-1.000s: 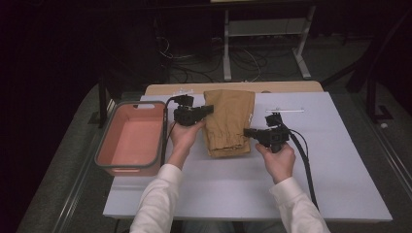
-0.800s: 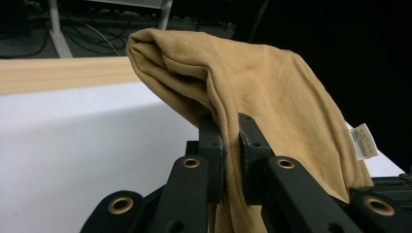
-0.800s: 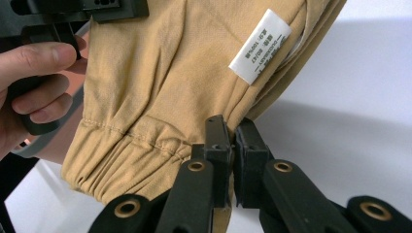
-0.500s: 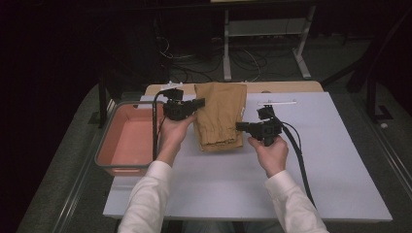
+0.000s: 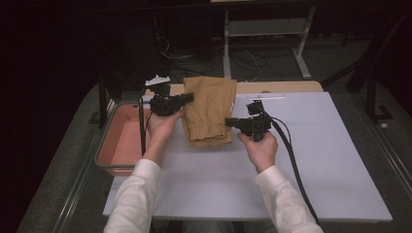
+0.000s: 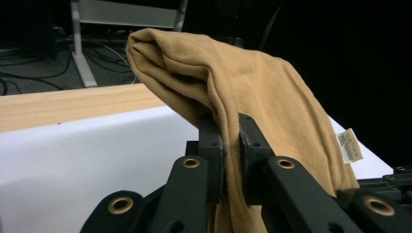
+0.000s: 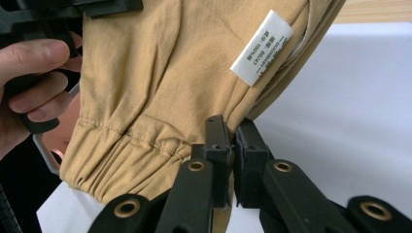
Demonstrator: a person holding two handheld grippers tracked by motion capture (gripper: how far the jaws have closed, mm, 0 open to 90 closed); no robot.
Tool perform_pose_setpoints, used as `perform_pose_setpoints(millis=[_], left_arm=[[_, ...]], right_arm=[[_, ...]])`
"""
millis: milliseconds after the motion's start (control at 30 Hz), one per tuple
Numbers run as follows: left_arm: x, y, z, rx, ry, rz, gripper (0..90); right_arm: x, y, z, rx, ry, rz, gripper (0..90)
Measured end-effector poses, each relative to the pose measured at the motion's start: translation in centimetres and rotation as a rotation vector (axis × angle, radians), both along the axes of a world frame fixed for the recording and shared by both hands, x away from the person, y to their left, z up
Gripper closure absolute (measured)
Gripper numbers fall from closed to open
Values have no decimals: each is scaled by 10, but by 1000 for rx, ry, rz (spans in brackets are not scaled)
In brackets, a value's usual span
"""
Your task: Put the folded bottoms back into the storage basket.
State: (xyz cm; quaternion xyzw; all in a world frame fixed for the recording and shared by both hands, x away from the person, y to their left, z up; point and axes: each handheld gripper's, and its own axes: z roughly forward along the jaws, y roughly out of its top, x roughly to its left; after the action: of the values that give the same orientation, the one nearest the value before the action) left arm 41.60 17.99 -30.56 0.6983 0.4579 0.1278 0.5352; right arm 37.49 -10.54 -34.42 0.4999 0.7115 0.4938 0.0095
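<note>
While the person's two hands hold them up over the white table top (image 5: 204,179), the right gripper (image 5: 232,121) and the left gripper (image 5: 187,98) each pinch an edge of the folded tan cloth garment (image 5: 209,109), jaws clamped, beside a salmon-pink plastic bin (image 5: 116,145); a wooden strip (image 5: 282,86) borders the far edge.

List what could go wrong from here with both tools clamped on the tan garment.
1. The left tool and the right tool each pinch just a thin fold of the tan garment, so an edge might slip free under tension.
2. The garment's loose lower hem hangs near the white table and may drag or unfold.
3. The pink bin sits right beside the left hand; a swing that way could bump it.
</note>
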Motion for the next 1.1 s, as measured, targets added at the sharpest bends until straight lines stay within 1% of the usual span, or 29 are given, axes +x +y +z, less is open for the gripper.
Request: perform_pose_setpoints(millis=[167, 200, 300, 567, 600, 700, 767, 800, 833, 933, 967, 1000, 1033, 1100], left_arm=[[-2, 8, 3, -3, -9, -1, 832], [-3, 11, 5, 2, -11, 0, 832], [-4, 14, 7, 3, -15, 2, 832], [-7, 25, 19, 21, -32, 10, 832], [-8, 28, 21, 22, -34, 16, 832], [-9, 33, 24, 27, -38, 18, 833], [-10, 37, 26, 26, -41, 26, 833], [-11, 42, 28, 22, -43, 33, 833], [-11, 42, 28, 22, -43, 33, 833], [-13, 50, 30, 17, -46, 44, 833], [-13, 53, 30, 15, -48, 48, 833], [-13, 58, 31, 11, -49, 56, 833], [-13, 58, 31, 11, -49, 56, 833], [-14, 64, 32, 7, -49, 64, 833]], right_arm=[[2, 7, 1, 8, 2, 7, 848], [3, 10, 1, 18, 7, 10, 849], [3, 13, 2, 21, 5, 13, 848], [3, 24, 12, 20, -13, 30, 848], [3, 28, 13, 21, -14, 38, 848], [4, 32, 15, 22, -15, 43, 848], [4, 37, 16, 24, -16, 52, 848], [6, 41, 18, 25, -20, 57, 848], [6, 41, 18, 25, -20, 57, 848], [8, 51, 21, 27, -22, 69, 848], [8, 51, 21, 27, -22, 69, 848], [8, 56, 24, 23, -26, 77, 848], [8, 56, 24, 23, -26, 77, 848], [8, 62, 25, 26, -30, 85, 848]])
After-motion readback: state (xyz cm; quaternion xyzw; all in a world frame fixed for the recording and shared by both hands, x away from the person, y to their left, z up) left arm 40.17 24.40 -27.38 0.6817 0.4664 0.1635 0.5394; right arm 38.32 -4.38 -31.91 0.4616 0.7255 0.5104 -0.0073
